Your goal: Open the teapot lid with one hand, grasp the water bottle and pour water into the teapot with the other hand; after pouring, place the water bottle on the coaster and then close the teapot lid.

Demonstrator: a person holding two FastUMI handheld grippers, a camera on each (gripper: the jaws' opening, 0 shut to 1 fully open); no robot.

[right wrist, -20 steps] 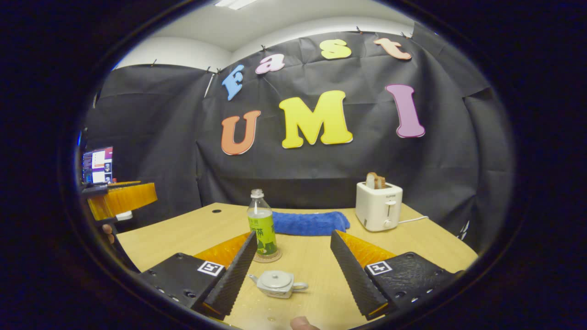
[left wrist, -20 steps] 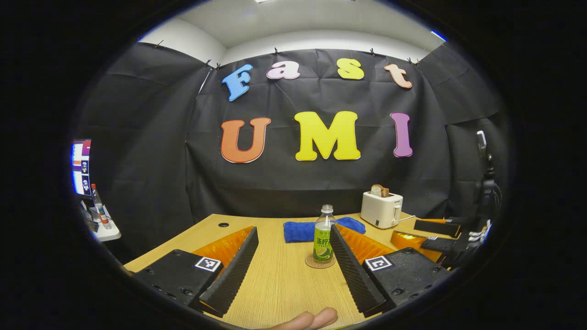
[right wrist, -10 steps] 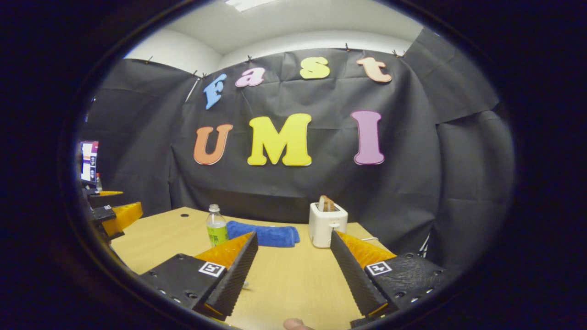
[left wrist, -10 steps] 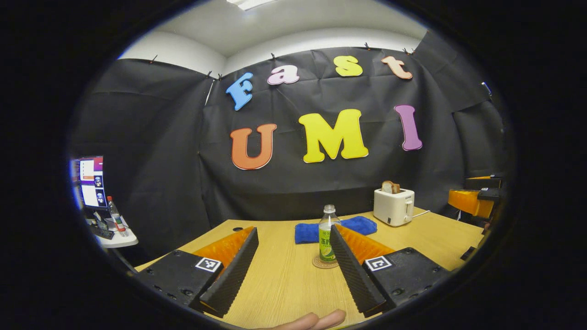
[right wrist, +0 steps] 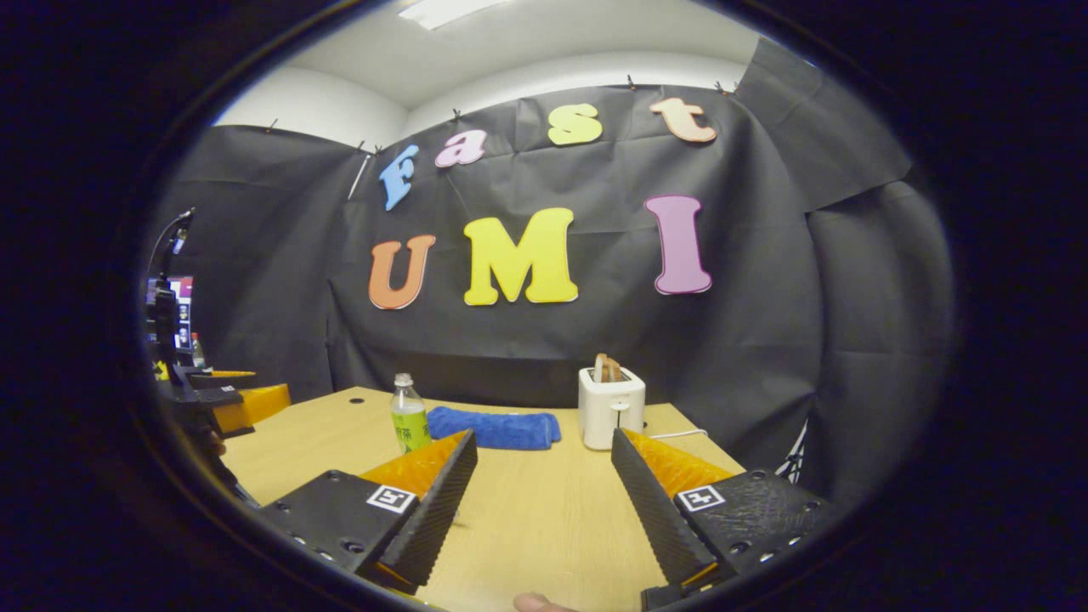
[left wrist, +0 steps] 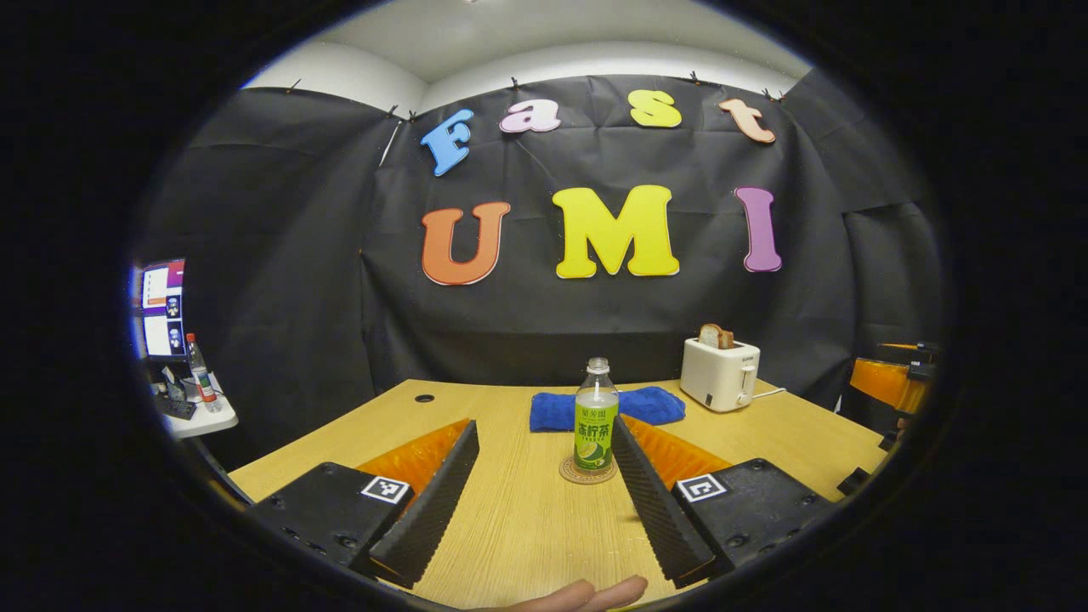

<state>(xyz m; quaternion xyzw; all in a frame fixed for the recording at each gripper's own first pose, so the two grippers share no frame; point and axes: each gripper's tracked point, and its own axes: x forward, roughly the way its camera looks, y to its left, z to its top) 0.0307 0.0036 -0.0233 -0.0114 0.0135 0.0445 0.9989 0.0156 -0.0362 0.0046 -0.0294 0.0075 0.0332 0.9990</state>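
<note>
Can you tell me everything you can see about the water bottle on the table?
The water bottle is small and looks like clear plastic, with a rounded neck and a pale cap on top. A bright green label wraps its lower half. It stands straight up on a round coaster on the wooden table, with a blue towel lying just behind it. Nothing grips it: the left tongs are open in front of it, not touching.
</note>
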